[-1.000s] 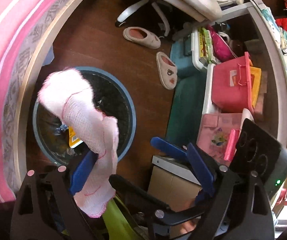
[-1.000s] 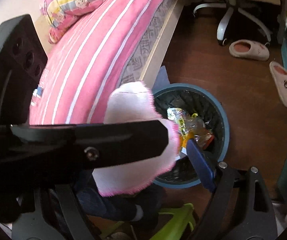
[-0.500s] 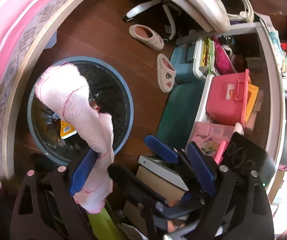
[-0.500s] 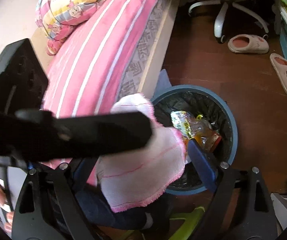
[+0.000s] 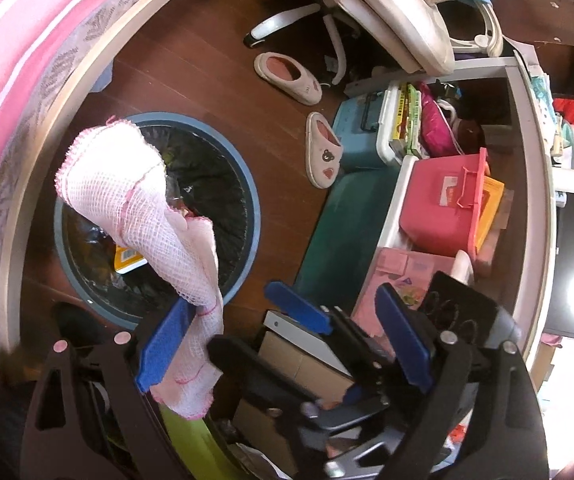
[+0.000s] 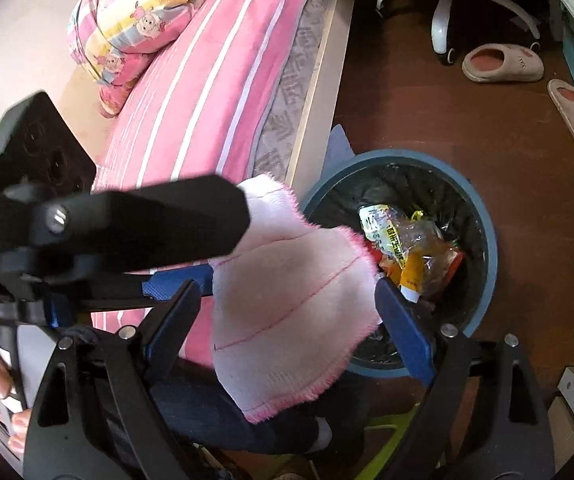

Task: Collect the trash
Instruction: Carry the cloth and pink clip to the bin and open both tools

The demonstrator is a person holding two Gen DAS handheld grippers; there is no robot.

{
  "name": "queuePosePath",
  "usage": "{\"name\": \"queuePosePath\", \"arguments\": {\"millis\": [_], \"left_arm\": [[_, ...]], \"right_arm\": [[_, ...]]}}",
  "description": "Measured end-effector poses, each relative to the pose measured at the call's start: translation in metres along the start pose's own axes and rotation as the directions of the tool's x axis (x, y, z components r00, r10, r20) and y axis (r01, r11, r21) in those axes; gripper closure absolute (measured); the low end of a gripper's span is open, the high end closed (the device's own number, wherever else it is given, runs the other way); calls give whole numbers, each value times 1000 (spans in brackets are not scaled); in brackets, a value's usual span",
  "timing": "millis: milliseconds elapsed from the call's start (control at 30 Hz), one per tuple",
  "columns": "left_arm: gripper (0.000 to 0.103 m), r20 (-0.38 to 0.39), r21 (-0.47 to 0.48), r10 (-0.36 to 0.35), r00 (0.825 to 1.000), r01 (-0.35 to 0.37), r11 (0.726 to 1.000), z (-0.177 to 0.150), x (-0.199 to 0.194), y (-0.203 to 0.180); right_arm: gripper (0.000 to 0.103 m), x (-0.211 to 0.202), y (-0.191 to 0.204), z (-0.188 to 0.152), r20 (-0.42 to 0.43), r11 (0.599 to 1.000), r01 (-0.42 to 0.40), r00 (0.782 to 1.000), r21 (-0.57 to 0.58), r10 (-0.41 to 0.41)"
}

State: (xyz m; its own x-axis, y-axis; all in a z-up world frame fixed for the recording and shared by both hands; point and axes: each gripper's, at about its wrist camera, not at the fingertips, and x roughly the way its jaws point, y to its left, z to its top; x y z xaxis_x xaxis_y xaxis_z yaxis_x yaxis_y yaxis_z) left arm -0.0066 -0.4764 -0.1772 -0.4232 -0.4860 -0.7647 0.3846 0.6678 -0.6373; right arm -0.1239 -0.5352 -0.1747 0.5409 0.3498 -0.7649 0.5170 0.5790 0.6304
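Observation:
A pink-edged white mesh cloth [image 5: 139, 208] hangs over the blue-rimmed trash bin [image 5: 247, 184] lined with a black bag. The cloth clings to the left finger pad [image 5: 163, 344] of my left gripper [image 5: 283, 344], whose jaws stand wide apart. In the right wrist view the same cloth [image 6: 287, 300] hangs between the open fingers of my right gripper [image 6: 287, 320], in front of the bin [image 6: 483, 216], which holds yellow snack wrappers [image 6: 407, 248]. The left gripper's black arm [image 6: 147, 220] crosses that view above the cloth.
A pink striped bed [image 6: 207, 72] runs along the bin's left side. Two slippers [image 5: 323, 152] and an office chair base [image 5: 307, 12] are on the dark wood floor. Shelves with a pink box [image 5: 447, 200] and cardboard boxes [image 5: 307, 360] stand at right.
The left gripper has risen and tilted, so the bin and cloth sit farther from its fingers. The cloth has shifted toward the bin in the right wrist view.

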Motion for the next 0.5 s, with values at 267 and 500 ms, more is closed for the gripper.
{"name": "queuePosePath", "arguments": {"millis": [267, 500], "left_arm": [[15, 1, 16, -6, 1000, 6, 1000, -3, -5, -4], [15, 9, 12, -4, 1000, 4, 1000, -2, -9, -1]], "right_arm": [[14, 5, 3, 0, -4, 999, 47, 999, -15, -47], [14, 0, -6, 3, 11, 995, 101, 995, -9, -101]]}}
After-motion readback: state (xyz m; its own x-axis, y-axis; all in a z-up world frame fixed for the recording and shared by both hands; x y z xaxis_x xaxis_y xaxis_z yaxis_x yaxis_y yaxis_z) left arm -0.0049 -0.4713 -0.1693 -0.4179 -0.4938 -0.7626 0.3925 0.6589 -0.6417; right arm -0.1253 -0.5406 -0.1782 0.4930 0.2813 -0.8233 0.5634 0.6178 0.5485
